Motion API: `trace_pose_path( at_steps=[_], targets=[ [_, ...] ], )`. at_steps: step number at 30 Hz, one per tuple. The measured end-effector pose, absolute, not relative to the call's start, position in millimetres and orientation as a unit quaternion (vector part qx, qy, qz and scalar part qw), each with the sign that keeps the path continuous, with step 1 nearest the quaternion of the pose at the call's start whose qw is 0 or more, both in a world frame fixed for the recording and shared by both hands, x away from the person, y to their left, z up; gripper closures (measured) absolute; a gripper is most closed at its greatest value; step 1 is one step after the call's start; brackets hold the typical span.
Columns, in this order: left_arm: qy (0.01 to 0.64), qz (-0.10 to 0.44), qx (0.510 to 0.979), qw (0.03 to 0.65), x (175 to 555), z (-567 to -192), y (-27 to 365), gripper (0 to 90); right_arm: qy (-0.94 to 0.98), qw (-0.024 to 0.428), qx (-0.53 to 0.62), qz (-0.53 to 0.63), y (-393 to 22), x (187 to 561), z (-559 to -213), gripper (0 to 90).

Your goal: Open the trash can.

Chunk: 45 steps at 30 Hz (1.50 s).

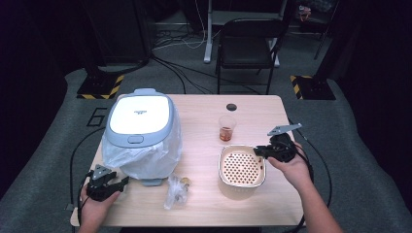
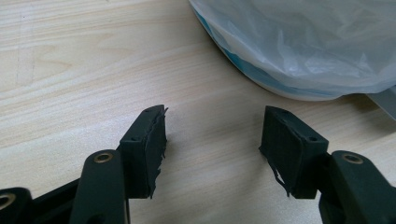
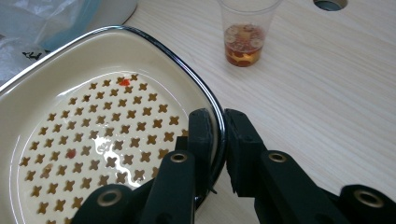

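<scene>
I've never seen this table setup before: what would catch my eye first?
Probably the big grey-lidded bin lined with a plastic bag, at the table's left. Right of it, the right gripper is clamped on the rim of a cream strainer basket with cross-shaped holes. A plastic cup of reddish leftovers stands behind it.

A cream square strainer basket (image 1: 241, 170) with a dark rim and cross-shaped holes sits upright on the wooden table, its right rim pinched between gripper jaws.
</scene>
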<state>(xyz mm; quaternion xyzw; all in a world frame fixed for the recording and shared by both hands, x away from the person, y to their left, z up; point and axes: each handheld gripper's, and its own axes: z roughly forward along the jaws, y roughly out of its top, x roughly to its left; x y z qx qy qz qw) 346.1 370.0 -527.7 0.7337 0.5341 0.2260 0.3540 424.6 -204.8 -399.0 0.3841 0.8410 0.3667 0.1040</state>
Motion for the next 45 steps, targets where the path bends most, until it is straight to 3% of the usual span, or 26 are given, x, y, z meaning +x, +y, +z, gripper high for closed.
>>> trace_pose_path(
  at_steps=[9, 19, 25, 29, 34, 39, 45],
  targets=[
    [0.536, 0.219, 0.734, 0.354, 343, -526, 368, 47.8, 0.813, 0.119, 0.435, 0.369, -225, 413, -401, 81.1],
    [0.528, 0.195, 0.752, 0.342, 337, -514, 365, 55.4, 0.774, 0.154, 0.498, 0.360, -219, 378, -406, 80.3],
    [0.518, 0.187, 0.758, 0.348, 331, -509, 358, 57.4, 0.773, 0.142, 0.497, 0.368, -215, 370, -409, 78.5],
    [0.504, 0.184, 0.765, 0.357, 326, -503, 351, 57.3, 0.769, 0.152, 0.489, 0.382, -214, 367, -407, 63.4],
    [0.487, 0.175, 0.765, 0.384, 320, -496, 341, 63.5, 0.761, 0.175, 0.478, 0.403, -215, 365, -396, 54.1],
    [0.449, 0.151, 0.774, 0.420, 317, -490, 325, 73.8, 0.754, 0.193, 0.459, 0.429, -215, 362, -388, 52.6],
    [0.444, 0.135, 0.775, 0.429, 326, -492, 302, 76.3, 0.758, 0.197, 0.422, 0.458, -201, 348, -376, 50.9]
  ],
)
